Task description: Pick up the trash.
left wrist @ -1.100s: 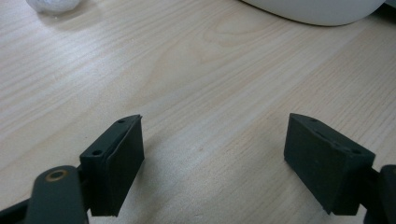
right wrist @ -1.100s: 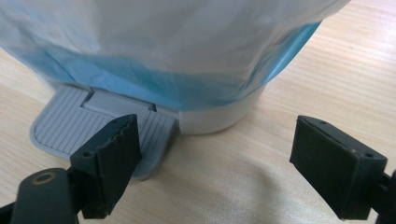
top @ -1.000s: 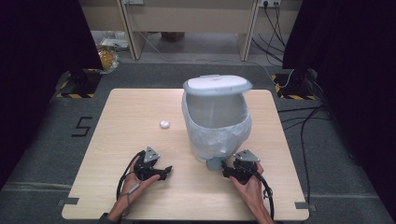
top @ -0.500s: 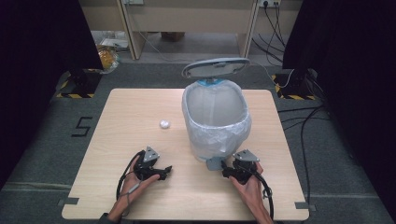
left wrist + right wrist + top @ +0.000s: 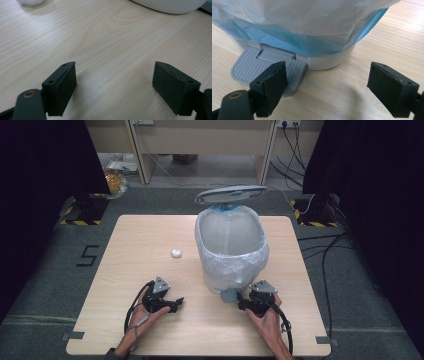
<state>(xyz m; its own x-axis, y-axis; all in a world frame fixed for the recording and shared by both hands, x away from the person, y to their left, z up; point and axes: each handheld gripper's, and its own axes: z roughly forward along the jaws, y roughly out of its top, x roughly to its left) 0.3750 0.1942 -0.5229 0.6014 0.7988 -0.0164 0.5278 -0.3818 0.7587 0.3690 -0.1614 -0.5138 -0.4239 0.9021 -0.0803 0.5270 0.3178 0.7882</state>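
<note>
The small white crumpled wad point(image 5: 176, 253) lies alone on the bare wood of the table point(image 5: 140, 235), left of the lined pedal bin point(image 5: 231, 251) and up-table from the left gripper point(image 5: 176, 304), which is clearly the nearer of the 2. That gripper's jaws stand wide apart with nothing between them, pointing toward the bin rather than the wad, so in my judgement a pick needs a turn to the left and a reach forward. The wad looks roundish, with no long axis to line up on. The bin's lid point(image 5: 231, 195) stands raised, mouth open. The right gripper point(image 5: 242, 301) is also spread wide and empty, with 1 jaw on the grey pedal point(image 5: 249, 68). The right gripper view shows that contact and the blue bin wall under the liner; the high view gives the wad's place.
</note>
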